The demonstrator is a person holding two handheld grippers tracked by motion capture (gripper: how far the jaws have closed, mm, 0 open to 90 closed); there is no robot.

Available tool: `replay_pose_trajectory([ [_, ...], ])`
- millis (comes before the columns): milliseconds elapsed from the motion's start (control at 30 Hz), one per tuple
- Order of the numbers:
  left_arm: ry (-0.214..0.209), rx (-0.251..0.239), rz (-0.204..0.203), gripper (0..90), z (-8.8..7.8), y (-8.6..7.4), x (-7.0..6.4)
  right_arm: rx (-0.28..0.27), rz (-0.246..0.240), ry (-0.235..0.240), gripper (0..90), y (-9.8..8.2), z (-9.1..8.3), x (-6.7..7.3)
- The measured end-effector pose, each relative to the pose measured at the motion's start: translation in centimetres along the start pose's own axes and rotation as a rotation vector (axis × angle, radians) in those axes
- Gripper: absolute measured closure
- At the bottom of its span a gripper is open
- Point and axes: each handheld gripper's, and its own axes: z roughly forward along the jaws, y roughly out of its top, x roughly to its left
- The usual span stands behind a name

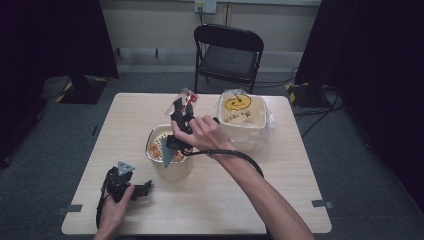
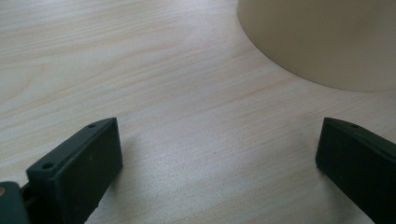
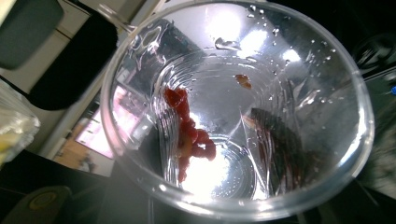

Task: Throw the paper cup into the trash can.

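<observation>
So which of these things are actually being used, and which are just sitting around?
In use:
- clear plastic cup with red bits, clamped in the right claw
- round tub of food under it

Just lying about:
- bagged smiley-face container
- folding chair
- left claw, open, resting on the table

Light wood table [image 1: 225,200] on grey carpet floor [image 1: 360,165]. Black folding chair [image 1: 228,55] behind it, pale wall [image 1: 160,25] with outlet [image 1: 205,6]. Dark curtains [image 1: 50,40] both sides, cables [image 1: 320,107] on floor right.

A black folding chair [image 1: 228,54] is seen behind the table [image 1: 280,200]. A lidded container w/ a yellow smiley [image 1: 241,118], wrapped in clear plastic, is set at the table's far right. Grey carpet [image 1: 360,165] is seen below.
</observation>
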Motion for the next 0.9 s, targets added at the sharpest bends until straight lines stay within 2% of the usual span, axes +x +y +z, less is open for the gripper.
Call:
replay_pose_trajectory([
  [33,0.000,0.000,0.000,0.0,0.0,0.0,0.0,0.000,0.000,0.000,54.2,0.0,0.0,0.0],
  [67,0.000,0.001,-0.001,0.0,0.0,0.0,0.0,0.000,0.035,0.026,54.2,-0.2,0.1,-0.1],
  [100,0.000,0.001,-0.001,0.0,0.0,0.0,0.0,-0.009,0.115,0.084,54.2,-0.5,0.2,-0.4],
  [167,0.000,0.001,0.000,0.0,0.0,0.0,0.0,-0.021,0.212,0.126,54.1,-0.9,0.4,-0.6],
  [200,0.001,0.000,0.001,0.0,0.0,0.0,0.0,-0.042,0.360,0.199,54.1,-1.7,0.6,-1.1],
  [233,0.000,0.001,-0.002,0.0,0.0,0.0,0.0,-0.042,0.360,0.199,54.1,-1.7,0.6,-1.1],
  [267,0.001,0.000,0.000,0.0,0.0,0.0,0.0,-0.044,0.406,0.223,54.1,-1.9,0.7,-1.2],
  [300,0.000,0.001,0.001,0.0,0.0,0.0,0.0,-0.061,0.544,0.304,54.1,-2.6,0.8,-1.6],
  [333,0.000,0.001,-0.001,0.0,0.0,0.0,0.0,-0.061,0.544,0.304,54.1,-2.6,0.8,-1.6],
  [367,0.002,0.001,0.000,0.0,0.0,0.0,0.0,-0.096,0.670,0.379,54.0,-3.3,0.9,-2.0],
  [400,-0.001,0.000,-0.005,0.0,0.0,0.0,0.0,-0.096,0.670,0.379,54.0,-3.3,0.9,-2.0],
  [433,-0.001,0.000,-0.004,0.0,0.0,0.0,0.0,-0.119,0.752,0.426,54.0,-3.8,1.0,-2.2],
  [467,0.000,-0.001,-0.003,0.0,0.0,0.0,0.0,-0.161,0.904,0.523,54.0,-4.9,1.5,-2.6],
  [500,-0.001,0.000,-0.004,0.0,0.0,0.0,0.0,-0.161,0.904,0.523,54.0,-4.9,1.5,-2.6],
  [533,0.000,0.000,-0.003,0.0,0.0,0.0,0.0,-0.172,0.993,0.580,53.9,-5.5,1.8,-2.7],
  [633,0.001,0.001,-0.003,0.0,0.0,0.0,0.0,-0.242,1.288,0.769,53.9,-7.8,3.0,-2.7],
  [667,0.002,0.000,-0.002,0.0,0.0,0.0,0.0,-0.279,1.398,0.845,53.9,-8.7,3.5,-2.6],
  [700,0.000,0.000,-0.004,0.0,0.0,0.0,0.0,-0.312,1.540,0.927,53.8,-10.1,4.2,-2.3],
  [733,-0.001,0.000,-0.003,0.0,0.0,0.0,0.0,-0.331,1.592,0.953,53.5,-10.5,4.4,-2.1],
  [767,-0.002,-0.001,-0.003,0.0,0.0,0.0,0.0,-0.331,1.592,0.953,53.5,-10.5,4.4,-2.1],
  [833,-0.002,0.000,-0.004,0.0,0.0,0.0,0.0,-0.382,1.753,1.024,52.7,-12.1,5.0,-1.3],
  [867,-0.002,0.000,-0.004,0.0,0.0,0.0,0.0,-0.382,1.753,1.024,52.7,-12.1,5.0,-1.3],
  [900,-0.001,0.000,-0.004,0.0,0.0,0.0,0.0,-0.399,1.832,1.048,52.5,-12.8,5.2,-0.8],
])
